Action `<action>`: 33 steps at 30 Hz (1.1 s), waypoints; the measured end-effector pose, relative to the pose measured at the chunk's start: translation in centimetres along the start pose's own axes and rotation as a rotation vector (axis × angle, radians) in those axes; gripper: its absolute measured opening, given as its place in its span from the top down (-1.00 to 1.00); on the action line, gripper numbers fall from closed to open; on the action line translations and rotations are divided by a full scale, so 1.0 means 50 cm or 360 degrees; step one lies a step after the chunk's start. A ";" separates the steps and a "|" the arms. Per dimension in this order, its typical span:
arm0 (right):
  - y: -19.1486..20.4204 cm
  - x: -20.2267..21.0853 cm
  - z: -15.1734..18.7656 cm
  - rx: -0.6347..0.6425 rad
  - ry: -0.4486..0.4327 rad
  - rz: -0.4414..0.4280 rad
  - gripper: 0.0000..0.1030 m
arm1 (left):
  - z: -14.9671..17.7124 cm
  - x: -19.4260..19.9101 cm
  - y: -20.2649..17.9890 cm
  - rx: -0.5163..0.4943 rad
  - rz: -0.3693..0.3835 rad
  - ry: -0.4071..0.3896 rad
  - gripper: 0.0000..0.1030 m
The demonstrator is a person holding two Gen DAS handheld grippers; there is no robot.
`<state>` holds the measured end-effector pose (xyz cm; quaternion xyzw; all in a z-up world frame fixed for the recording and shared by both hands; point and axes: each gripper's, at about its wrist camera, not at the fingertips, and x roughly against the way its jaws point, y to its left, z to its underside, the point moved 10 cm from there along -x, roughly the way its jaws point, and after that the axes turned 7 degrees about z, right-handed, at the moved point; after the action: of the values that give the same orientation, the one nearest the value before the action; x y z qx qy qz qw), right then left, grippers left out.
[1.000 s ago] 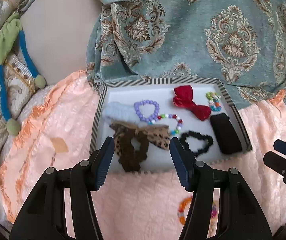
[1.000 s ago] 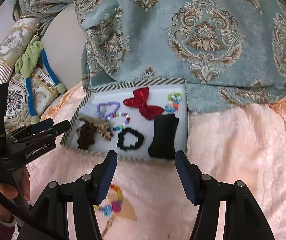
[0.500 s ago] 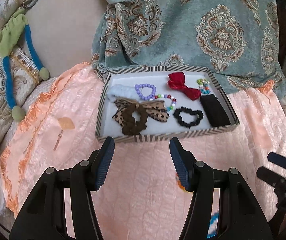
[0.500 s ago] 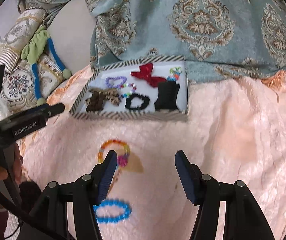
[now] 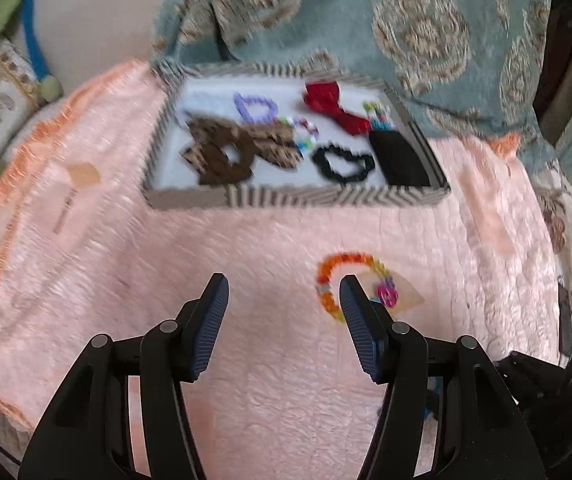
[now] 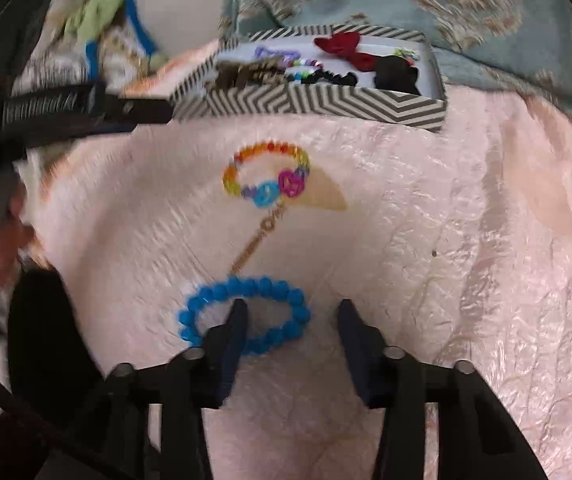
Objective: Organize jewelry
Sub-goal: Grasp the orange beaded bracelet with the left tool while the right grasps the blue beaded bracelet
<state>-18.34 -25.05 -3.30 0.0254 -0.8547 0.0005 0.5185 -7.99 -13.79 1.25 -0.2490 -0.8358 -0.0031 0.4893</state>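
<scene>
A striped box [image 5: 298, 197] [image 6: 310, 102] on the pink blanket holds a leopard bow [image 5: 238, 148], a purple bracelet [image 5: 256, 106], a red bow [image 5: 334, 106], a black scrunchie [image 5: 342, 164] and a black pouch [image 5: 398, 156]. A rainbow bead bracelet [image 5: 328, 276] [image 6: 266, 172] lies on the blanket in front of the box. A blue bead bracelet [image 6: 246, 312] lies nearer. My right gripper [image 6: 292, 312] is open, low over the blue bracelet, its left finger inside the ring. My left gripper [image 5: 284, 288] is open and empty, just left of the rainbow bracelet.
A tan leaf-shaped patch with a tassel [image 6: 322, 196] lies under the rainbow bracelet; another [image 5: 82, 174] lies left of the box. A teal patterned throw [image 5: 406, 20] hangs behind the box. A green and blue cord [image 5: 30, 40] lies at far left. The left gripper [image 6: 78, 108] shows in the right wrist view.
Both grippers pulled back from the box and dropped toward the blanket. The right gripper now sits over the blue bracelet; the rainbow bracelet has come into full view.
</scene>
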 end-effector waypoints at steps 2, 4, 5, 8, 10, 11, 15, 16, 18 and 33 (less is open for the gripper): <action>0.002 0.000 -0.006 0.0061 -0.0063 0.0045 0.73 | 0.009 -0.029 -0.009 -0.0010 0.0002 0.0052 -0.12; -0.010 0.000 -0.009 0.0013 -0.0064 0.0013 0.84 | 0.014 -0.055 -0.017 -0.0005 0.0005 0.0088 -0.12; -0.019 0.002 -0.010 -0.0003 -0.0073 0.0017 0.84 | 0.015 -0.066 -0.020 -0.0004 0.0011 0.0102 -0.12; -0.051 0.004 -0.010 -0.0063 -0.0081 0.0036 0.84 | 0.011 -0.108 -0.036 -0.0032 -0.0019 0.0120 -0.12; -0.068 0.010 -0.014 -0.0118 -0.0093 0.0011 0.84 | 0.010 -0.130 -0.042 -0.0060 -0.0041 0.0131 -0.10; -0.075 0.015 -0.018 -0.0139 -0.0106 -0.0001 0.84 | 0.014 -0.145 -0.048 -0.0070 -0.0031 0.0151 -0.03; -0.090 0.043 -0.034 -0.0184 -0.0159 -0.0024 0.84 | 0.015 -0.160 -0.048 -0.0089 -0.0043 0.0150 0.84; -0.092 0.051 -0.037 -0.0189 -0.0173 -0.0026 0.84 | 0.014 -0.158 -0.049 -0.0088 -0.0031 0.0161 0.84; -0.097 0.069 -0.050 -0.0196 -0.0205 -0.0029 0.84 | 0.006 -0.140 -0.051 -0.0083 0.0004 0.0144 0.84; -0.097 0.182 -0.185 -0.0179 -0.0455 -0.0037 0.85 | -0.140 0.077 -0.039 -0.0188 -0.0018 -0.0157 0.84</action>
<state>-14.13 -30.05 8.89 0.0059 -0.9181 -0.0569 0.3921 -4.61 -15.66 8.51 -0.2724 -0.8587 -0.0429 0.4319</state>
